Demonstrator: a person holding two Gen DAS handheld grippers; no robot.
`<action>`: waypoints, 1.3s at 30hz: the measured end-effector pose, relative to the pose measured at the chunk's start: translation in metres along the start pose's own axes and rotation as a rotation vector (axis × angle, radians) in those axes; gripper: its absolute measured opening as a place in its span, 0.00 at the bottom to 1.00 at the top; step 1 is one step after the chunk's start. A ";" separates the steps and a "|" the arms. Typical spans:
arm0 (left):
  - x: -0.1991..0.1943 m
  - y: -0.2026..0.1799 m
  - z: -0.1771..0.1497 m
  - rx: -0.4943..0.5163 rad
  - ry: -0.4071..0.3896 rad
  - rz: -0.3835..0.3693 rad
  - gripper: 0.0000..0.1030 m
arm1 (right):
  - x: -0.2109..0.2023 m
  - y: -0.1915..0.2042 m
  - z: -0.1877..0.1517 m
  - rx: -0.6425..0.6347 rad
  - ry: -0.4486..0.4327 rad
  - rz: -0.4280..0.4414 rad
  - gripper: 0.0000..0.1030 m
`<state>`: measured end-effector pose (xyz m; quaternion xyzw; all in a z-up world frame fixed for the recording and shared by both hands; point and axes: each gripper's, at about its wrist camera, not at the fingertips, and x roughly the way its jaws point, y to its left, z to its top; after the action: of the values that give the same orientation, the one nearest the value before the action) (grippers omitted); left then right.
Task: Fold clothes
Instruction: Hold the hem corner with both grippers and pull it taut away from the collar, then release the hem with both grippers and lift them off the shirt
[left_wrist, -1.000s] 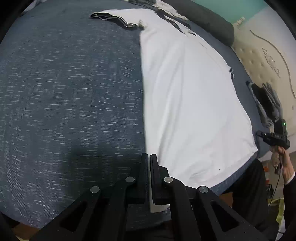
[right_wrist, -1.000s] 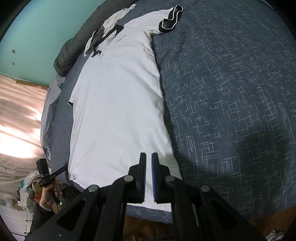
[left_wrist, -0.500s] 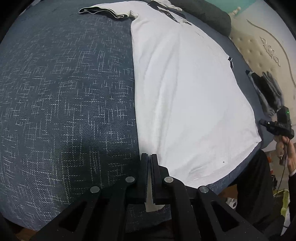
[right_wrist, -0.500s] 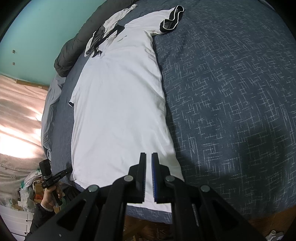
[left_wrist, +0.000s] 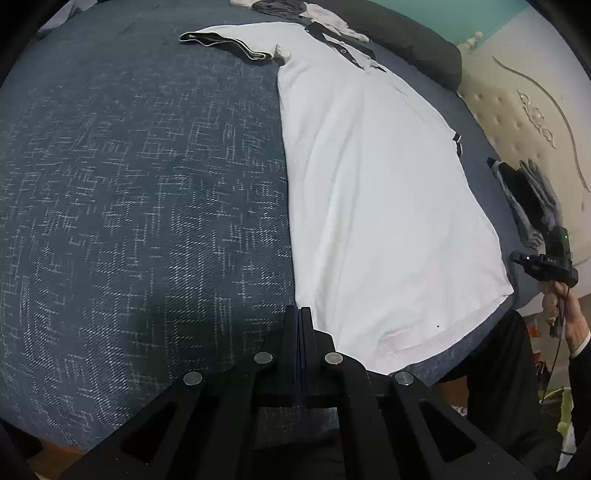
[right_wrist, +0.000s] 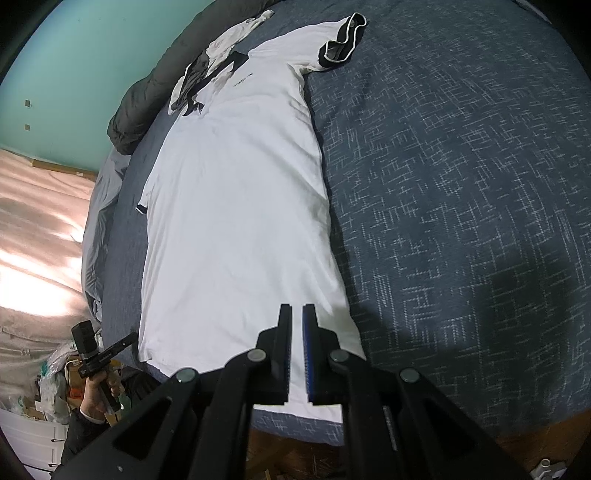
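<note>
White short-sleeved polo shirt with dark collar and sleeve trim (left_wrist: 376, 192) is spread flat and lengthwise on the dark blue woven bedspread (left_wrist: 140, 192), hem at the near edge of the bed. Left gripper (left_wrist: 300, 314) has its fingers pressed completely together, nothing between them, just beside the shirt's hem corner. Right gripper (right_wrist: 296, 312) sits over the hem with a narrow gap between its fingers, gripping nothing.

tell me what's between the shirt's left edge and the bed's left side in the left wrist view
Nothing: left of the white shirt the left wrist view shows only bare dark blue bedspread.
</note>
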<state>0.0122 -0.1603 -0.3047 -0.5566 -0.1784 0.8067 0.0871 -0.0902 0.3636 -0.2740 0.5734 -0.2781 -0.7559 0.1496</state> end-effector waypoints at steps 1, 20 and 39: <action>-0.002 0.000 0.003 -0.002 0.001 -0.002 0.00 | 0.000 0.000 0.000 -0.002 0.000 0.001 0.06; 0.030 -0.022 0.035 0.027 0.020 0.058 0.14 | -0.007 -0.002 -0.002 0.003 -0.011 -0.003 0.06; 0.018 0.001 0.037 -0.056 -0.011 -0.003 0.02 | 0.000 -0.002 -0.003 0.006 -0.004 -0.004 0.06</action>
<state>-0.0288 -0.1625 -0.3092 -0.5539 -0.2023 0.8044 0.0715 -0.0877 0.3644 -0.2759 0.5732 -0.2795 -0.7564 0.1456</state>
